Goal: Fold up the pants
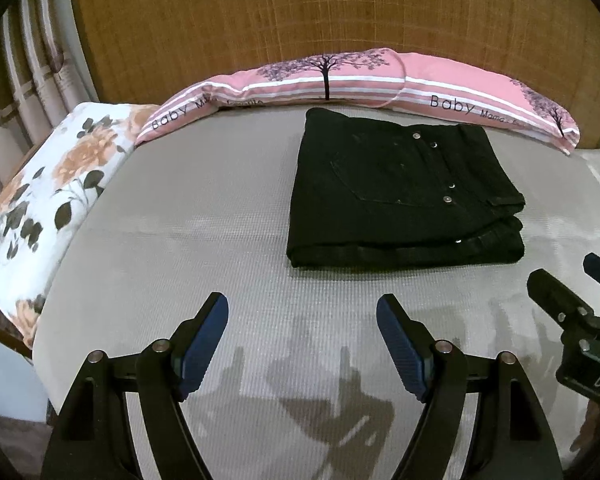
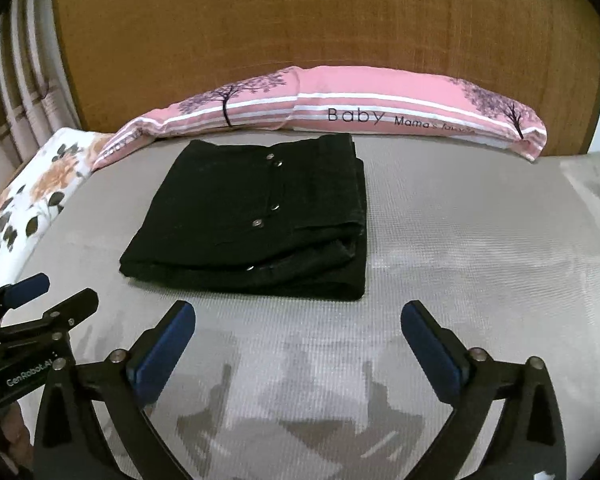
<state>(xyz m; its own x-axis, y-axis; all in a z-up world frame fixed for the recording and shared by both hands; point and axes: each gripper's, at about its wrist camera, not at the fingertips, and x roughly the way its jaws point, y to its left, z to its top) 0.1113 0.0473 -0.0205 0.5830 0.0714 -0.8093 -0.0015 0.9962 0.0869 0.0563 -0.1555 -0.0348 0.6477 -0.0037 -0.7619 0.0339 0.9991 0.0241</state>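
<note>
**Black Pants Folded on the Bed**

Black pants (image 1: 404, 196) lying folded in a neat, thick square on the gray bed cover (image 1: 188, 216). Several layers stacked up, showing along the front edge of the pants. Small silver buttons (image 1: 447, 199) in a row down the top of the pants, with a pocket seam beside them.

Just behind the pants, a long pink pillow (image 1: 364, 76) with purple trees and the word "Baby" on it, almost touching the far edge of the pants. Behind the pillow, a brown wooden headboard (image 1: 300, 16). Far off to the left of the pants, a white pillow with orange flowers (image 1: 56, 192) at the side of the bed.

Left gripper (image 1: 302, 344) in front of the pants and a bit to their left, up over the gray cover, not touching the pants. Blue pads spread apart, nothing between them.

Right gripper (image 2: 298, 342) also in front of the pants, a bit to their right, not touching the pants. Blue pads spread very wide, nothing between them.

Dark shadows of both grippers down on the gray cover in front of the pants.
</note>
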